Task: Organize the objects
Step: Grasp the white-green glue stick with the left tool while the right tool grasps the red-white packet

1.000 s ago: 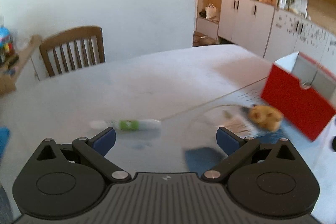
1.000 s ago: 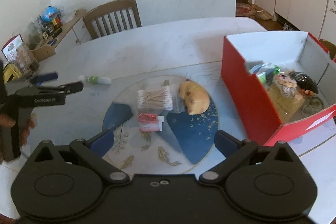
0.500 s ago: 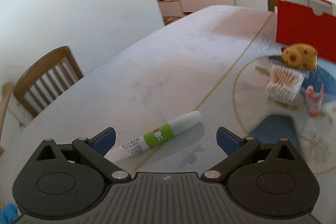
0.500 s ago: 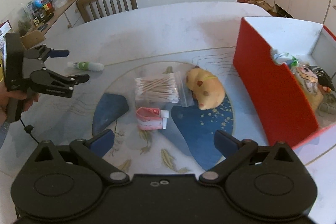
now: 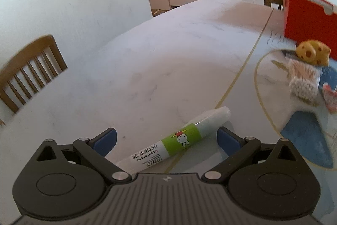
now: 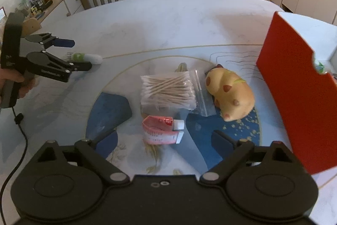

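My left gripper (image 5: pixel 166 140) straddles the glue stick (image 5: pixel 181 139) on the bench (image 5: pixel 168 56), jaws spread, ready to pinch; my right gripper (image 6: pixel 157 140), jaws narrowing but untouching, hovers over the red tube (image 6: pixel 161 129) for boxing

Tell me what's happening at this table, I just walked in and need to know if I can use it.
A person is tidying with a claw in each hand. The left claw is open around a white and green glue pen lying on the table, not yet gripping it. The right claw, whose jaws have just been closing a little, hovers open over a small red tube. A bag of cotton swabs and a yellow toy lie beside the red box.
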A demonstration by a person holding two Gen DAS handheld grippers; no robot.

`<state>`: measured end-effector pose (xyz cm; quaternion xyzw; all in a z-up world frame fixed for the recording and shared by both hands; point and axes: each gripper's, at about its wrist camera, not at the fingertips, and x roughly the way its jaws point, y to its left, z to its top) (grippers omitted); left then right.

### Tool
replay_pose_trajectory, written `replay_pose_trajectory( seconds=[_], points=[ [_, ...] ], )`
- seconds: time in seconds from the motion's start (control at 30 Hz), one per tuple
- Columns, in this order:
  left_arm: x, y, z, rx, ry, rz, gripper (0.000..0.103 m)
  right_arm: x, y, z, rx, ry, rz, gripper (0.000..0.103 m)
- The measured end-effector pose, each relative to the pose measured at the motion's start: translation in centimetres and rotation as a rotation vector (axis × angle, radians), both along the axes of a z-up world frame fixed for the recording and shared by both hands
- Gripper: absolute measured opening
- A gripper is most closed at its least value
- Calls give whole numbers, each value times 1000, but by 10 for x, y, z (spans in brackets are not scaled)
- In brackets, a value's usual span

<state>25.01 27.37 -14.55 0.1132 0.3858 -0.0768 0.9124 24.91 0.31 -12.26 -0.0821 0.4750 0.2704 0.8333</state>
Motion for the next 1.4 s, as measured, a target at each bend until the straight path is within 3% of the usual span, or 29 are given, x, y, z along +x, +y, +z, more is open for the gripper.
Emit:
replay_pose_trajectory(
  seconds=[0.13,0.23,0.4,0.5,0.57,0.67,0.77,1.0,1.4],
  points=[
    [6,12,-2,-111,45,-5,92,4,3,-5,7,5,-4,95],
    [7,12,0,-113,48,-30,79,6,5,-10,8,8,1,91],
    [2,1,8,-102,64,-75,40,11,11,-18,4,13,-8,85],
    [-2,-7,9,-98,73,-75,26,10,14,-19,-6,0,6,80],
    [-6,-13,9,-94,77,-60,21,8,15,-18,-14,-12,13,71],
    [-13,-18,9,-89,70,-17,21,4,18,-16,-22,-20,25,56],
    [-20,-22,9,-97,66,37,20,0,20,-14,-40,-27,41,48],
    [-38,-29,9,-121,60,124,20,-13,10,-7,-16,-20,58,47],
    [-81,-65,13,-248,93,218,20,-46,-35,27,52,-13,33,47]
  ],
)
